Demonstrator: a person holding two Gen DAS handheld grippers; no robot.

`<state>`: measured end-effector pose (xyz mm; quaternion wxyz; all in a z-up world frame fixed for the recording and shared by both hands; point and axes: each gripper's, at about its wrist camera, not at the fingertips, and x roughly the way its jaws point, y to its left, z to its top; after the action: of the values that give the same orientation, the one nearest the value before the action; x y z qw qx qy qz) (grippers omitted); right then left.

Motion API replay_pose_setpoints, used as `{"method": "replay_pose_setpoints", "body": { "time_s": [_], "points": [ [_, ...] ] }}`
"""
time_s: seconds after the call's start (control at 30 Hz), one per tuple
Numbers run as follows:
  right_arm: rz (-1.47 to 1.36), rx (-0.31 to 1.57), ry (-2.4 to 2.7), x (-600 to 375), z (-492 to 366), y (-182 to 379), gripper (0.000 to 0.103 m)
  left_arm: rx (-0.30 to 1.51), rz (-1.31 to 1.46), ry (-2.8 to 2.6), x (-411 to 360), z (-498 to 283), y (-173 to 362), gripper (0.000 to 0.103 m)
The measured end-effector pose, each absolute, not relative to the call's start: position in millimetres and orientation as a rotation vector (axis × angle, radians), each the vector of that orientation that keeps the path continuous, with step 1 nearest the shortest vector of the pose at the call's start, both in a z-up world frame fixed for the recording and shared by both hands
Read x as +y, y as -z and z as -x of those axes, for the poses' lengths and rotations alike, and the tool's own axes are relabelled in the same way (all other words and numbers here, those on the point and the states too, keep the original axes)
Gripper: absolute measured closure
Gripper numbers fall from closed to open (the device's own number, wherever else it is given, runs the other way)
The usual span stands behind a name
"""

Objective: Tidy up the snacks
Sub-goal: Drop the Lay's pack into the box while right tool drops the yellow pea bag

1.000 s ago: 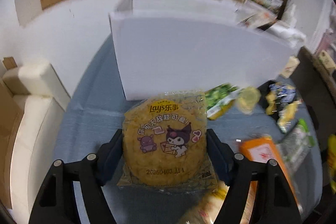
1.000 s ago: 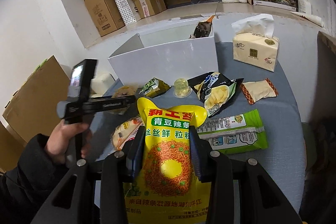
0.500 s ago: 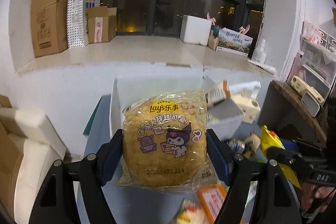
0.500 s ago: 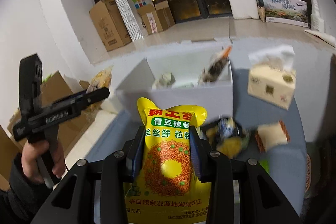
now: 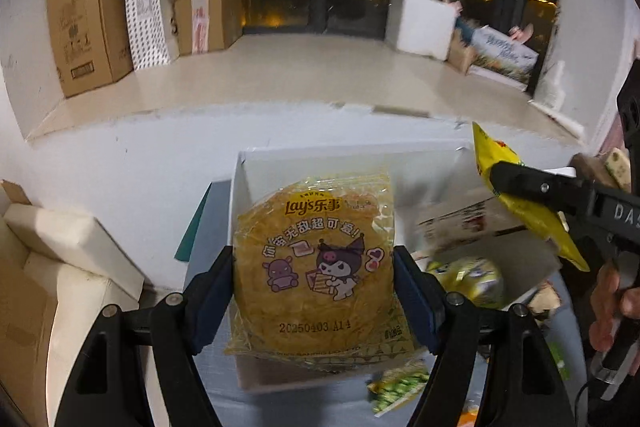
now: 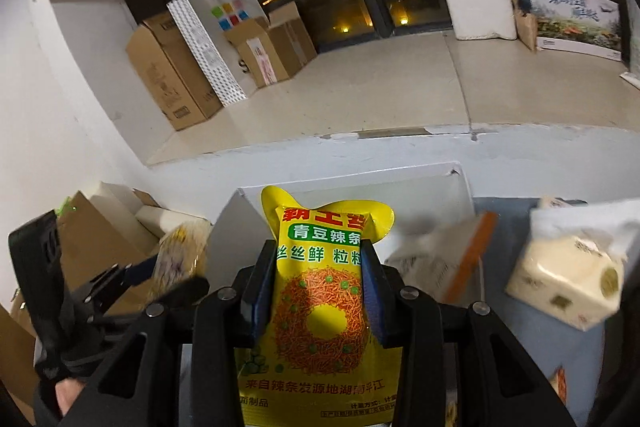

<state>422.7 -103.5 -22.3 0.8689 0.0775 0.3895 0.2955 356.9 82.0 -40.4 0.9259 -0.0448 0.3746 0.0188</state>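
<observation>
Two grippers: each pinches one snack packet, both held above the white box.
Left gripper (image 5: 313,291): blue pads pressed against both sides of the Lay's packet (image 5: 314,267), which stands upright between them, printed face toward the camera.
Lay's packet position: in front of and over the left part of the white box (image 5: 244,187); in the right wrist view it shows at the left (image 6: 180,255), beside the box's left wall.
White box: open-topped, standing on the blue-grey table (image 5: 304,403); blurred packets lie inside, among them a green-and-yellow one (image 5: 468,279).
Right gripper (image 6: 319,291): pads clamped on the yellow spicy-strip bag (image 6: 320,311), upright, its top reaching over the box's near edge (image 6: 420,183).
Yellow bag, left wrist view: tilted at the right (image 5: 516,195), above the box's right end.
Tissue pack (image 6: 568,283): right of the box, blurred.
</observation>
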Motion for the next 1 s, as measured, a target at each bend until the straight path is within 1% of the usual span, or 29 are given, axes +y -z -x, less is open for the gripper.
{"method": "replay_pose_setpoints", "body": {
  "time_s": [0.13,0.17,0.2,0.23,0.27,0.3,0.33,0.47,0.67,0.8,1.0],
  "points": [
    [-0.137,0.824,-0.619,-86,-431,34,0.058,0.786,0.092,-0.036,89,-365,52,0.022],
    [-0.124,0.83,-0.61,-81,-433,38,0.056,0.788,0.09,-0.033,89,-366,53,0.016],
    [-0.116,0.832,-0.595,-78,-435,40,0.049,0.786,0.089,-0.035,90,-366,54,0.009],
    [-0.11,0.835,-0.585,-77,-436,41,0.036,0.782,0.089,-0.042,92,-366,53,0.0],
    [-0.106,0.837,-0.576,-76,-436,42,0.026,0.776,0.091,-0.045,94,-364,53,0.0],
    [-0.109,0.826,-0.565,-77,-435,41,0.006,0.78,0.094,-0.046,96,-363,53,0.0],
    [-0.112,0.812,-0.551,-78,-434,40,0.0,0.787,0.095,-0.042,97,-363,53,0.0],
    [-0.124,0.82,-0.562,-83,-429,37,0.0,0.782,0.074,-0.048,95,-359,53,0.0],
    [-0.172,0.753,-0.578,-95,-407,25,0.0,0.775,0.07,-0.026,82,-342,48,0.0],
    [-0.25,0.707,-0.595,-116,-381,13,0.0,0.728,0.063,-0.003,71,-314,35,0.0],
    [-0.218,0.665,-0.629,-136,-331,-5,0.0,0.668,0.046,0.024,52,-265,14,0.0]
  ]
}}
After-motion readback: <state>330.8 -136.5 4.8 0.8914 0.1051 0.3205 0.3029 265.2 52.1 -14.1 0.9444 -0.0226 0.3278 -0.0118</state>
